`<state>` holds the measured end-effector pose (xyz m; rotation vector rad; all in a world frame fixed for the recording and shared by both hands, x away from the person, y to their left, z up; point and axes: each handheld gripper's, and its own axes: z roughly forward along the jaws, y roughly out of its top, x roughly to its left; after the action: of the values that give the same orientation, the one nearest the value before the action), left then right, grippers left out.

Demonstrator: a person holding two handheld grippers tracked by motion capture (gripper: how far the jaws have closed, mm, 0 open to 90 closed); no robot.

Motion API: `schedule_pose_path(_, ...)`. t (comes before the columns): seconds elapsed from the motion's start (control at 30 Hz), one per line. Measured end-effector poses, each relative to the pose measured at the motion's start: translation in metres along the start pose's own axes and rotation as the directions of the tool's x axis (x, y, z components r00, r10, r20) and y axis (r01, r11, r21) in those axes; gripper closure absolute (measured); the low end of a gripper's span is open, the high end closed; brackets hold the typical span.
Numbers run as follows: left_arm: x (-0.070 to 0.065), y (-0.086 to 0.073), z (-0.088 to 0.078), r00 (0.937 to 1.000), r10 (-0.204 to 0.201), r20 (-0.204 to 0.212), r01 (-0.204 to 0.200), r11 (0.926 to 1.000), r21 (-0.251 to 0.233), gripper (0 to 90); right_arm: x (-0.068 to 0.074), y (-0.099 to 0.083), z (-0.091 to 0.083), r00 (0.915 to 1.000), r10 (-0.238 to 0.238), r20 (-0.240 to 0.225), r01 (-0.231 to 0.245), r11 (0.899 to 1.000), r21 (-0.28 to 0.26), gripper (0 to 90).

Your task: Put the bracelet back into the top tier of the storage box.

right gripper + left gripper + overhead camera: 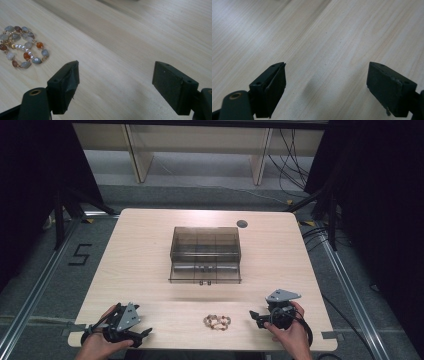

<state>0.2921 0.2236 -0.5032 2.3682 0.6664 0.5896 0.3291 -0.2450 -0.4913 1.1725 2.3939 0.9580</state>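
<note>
A beaded bracelet [217, 321] of grey, orange and pearl-white stones lies coiled near the table's front edge, between the two hands. In the right gripper view the bracelet [21, 46] sits at the upper left, apart from the jaws. My right gripper [256, 316] rests to the right of it, open, with bare wood between its jaws [115, 86]. My left gripper [145, 333] lies at the front left corner, open too, over plain tabletop [325, 86]. A smoky transparent box [205, 254] with inner compartments stands in the middle of the table.
The light wooden table [140, 250] has a dark round grommet [242, 224] near its back right. Cables trail on the floor at the right [320, 237]. Black curtains flank both sides.
</note>
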Motion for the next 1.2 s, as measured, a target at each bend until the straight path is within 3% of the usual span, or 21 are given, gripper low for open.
schedule_pose_path(0.6, 0.000, 0.000, 0.001, 1.0000, -0.002, 0.006, 0.002, 0.9999, -0.013, 15.8, 0.005, 0.004, -0.001, 0.9997, -0.004, -0.022, 0.005, 0.998, 0.056, 20.3)
schedule_pose_path(0.7, 0.000, -0.001, 0.001, 1.0000, -0.002, 0.006, 0.002, 0.9999, -0.012, 15.8, 0.006, 0.004, 0.001, 0.9989, -0.036, -0.030, 0.037, 0.998, 0.056, 20.3)
schedule_pose_path(0.83, 0.000, -0.001, 0.001, 1.0000, -0.002, 0.007, 0.002, 0.9999, -0.012, 15.8, 0.009, 0.006, 0.000, 0.9994, -0.016, -0.029, 0.018, 0.998, 0.060, 20.3)
schedule_pose_path(0.93, 0.000, -0.001, 0.001, 1.0000, -0.002, 0.006, 0.002, 0.9999, -0.012, 15.8, 0.013, 0.007, 0.002, 0.9991, -0.032, -0.028, 0.033, 0.999, 0.037, 20.4)
schedule_pose_path(0.97, 0.000, -0.001, 0.001, 1.0000, -0.002, 0.006, 0.002, 0.9999, -0.012, 15.8, 0.014, 0.009, -0.001, 0.9985, -0.035, -0.042, 0.038, 0.996, 0.081, 20.5)
schedule_pose_path(1.0, 0.000, -0.001, 0.001, 1.0000, -0.002, 0.006, 0.002, 0.9999, -0.012, 15.8, 0.015, 0.009, 0.002, 0.9981, -0.054, -0.031, 0.055, 0.997, 0.051, 20.6)
schedule_pose_path(1.07, 0.000, -0.001, 0.001, 1.0000, -0.001, 0.007, 0.001, 0.9999, -0.012, 15.8, 0.018, 0.010, 0.000, 0.9974, -0.051, -0.050, 0.055, 0.995, 0.085, 20.7)
schedule_pose_path(1.1, 0.000, -0.001, 0.001, 1.0000, -0.001, 0.006, 0.001, 0.9999, -0.012, 15.8, 0.017, 0.011, 0.002, 0.9959, -0.076, -0.050, 0.079, 0.995, 0.067, 20.7)
schedule_pose_path(1.2, 0.000, -0.001, 0.001, 1.0000, -0.001, 0.006, 0.001, 0.9999, -0.012, 15.8, 0.020, 0.012, 0.002, 0.9960, -0.075, -0.050, 0.078, 0.995, 0.066, 20.7)
